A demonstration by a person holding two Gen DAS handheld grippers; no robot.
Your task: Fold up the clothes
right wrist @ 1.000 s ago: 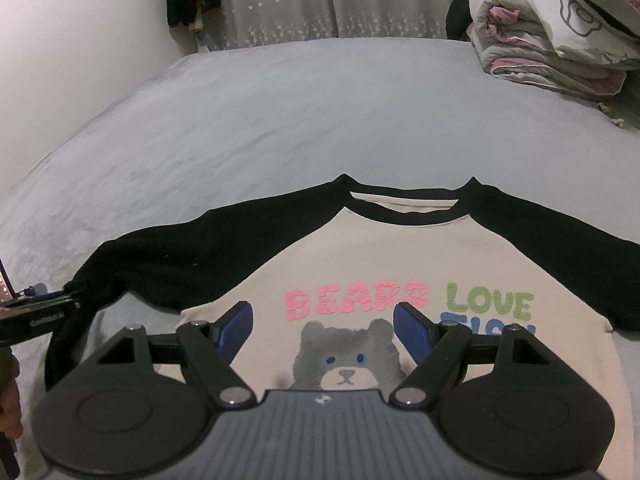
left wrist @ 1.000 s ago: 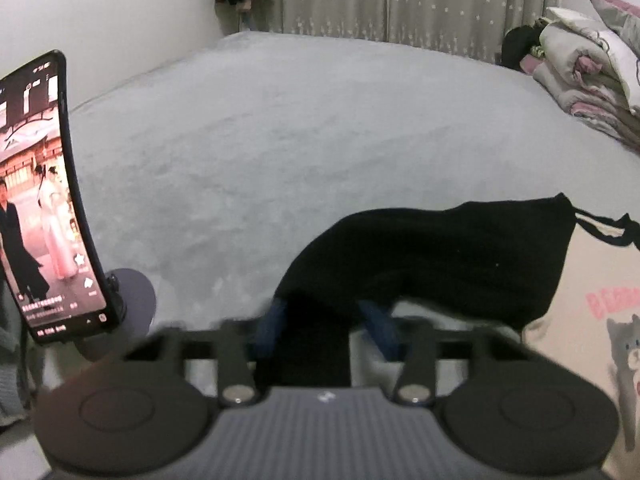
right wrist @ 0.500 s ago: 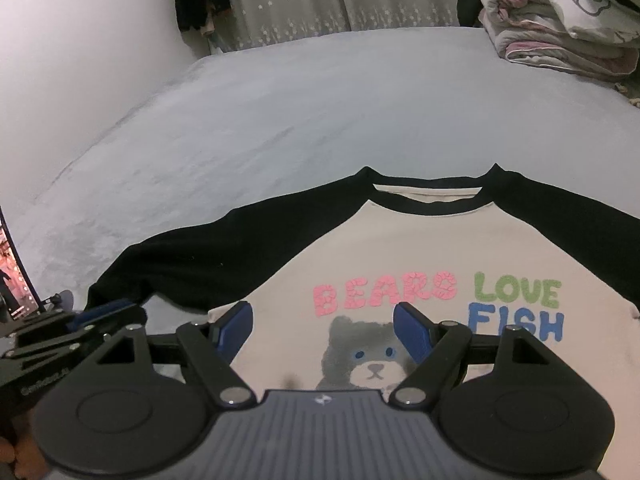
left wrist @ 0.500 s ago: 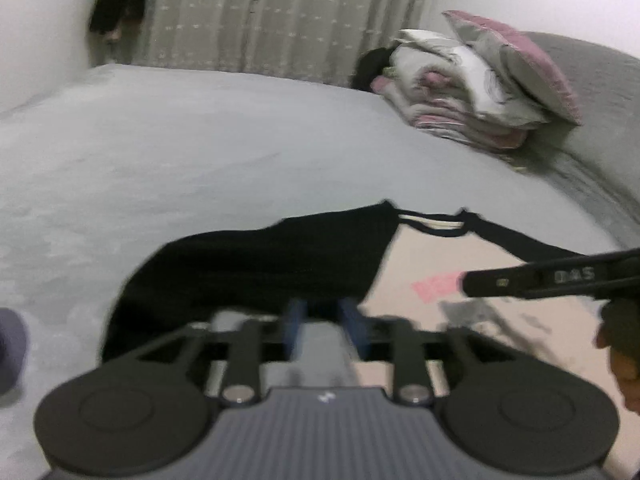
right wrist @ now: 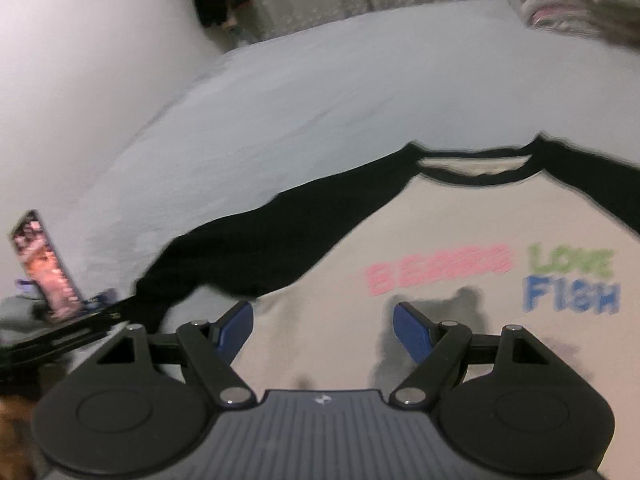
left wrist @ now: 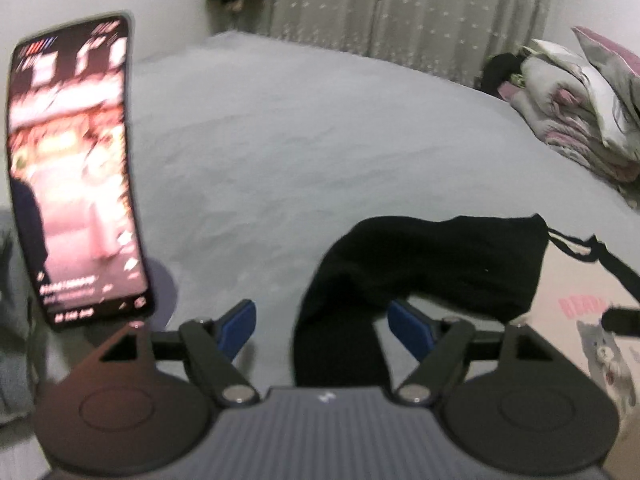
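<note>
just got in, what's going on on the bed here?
A person is folding a raglan shirt laid flat on the bed. The left tool has just been opening; the black sleeve lies between its pads, unpinched. The right tool hovers open over the bear print. A phone plays video nearby.

Left hand-held gripper [left wrist: 322, 326] jaws just opened off the black sleeve [left wrist: 424, 264], now lying loose between them.
</note>
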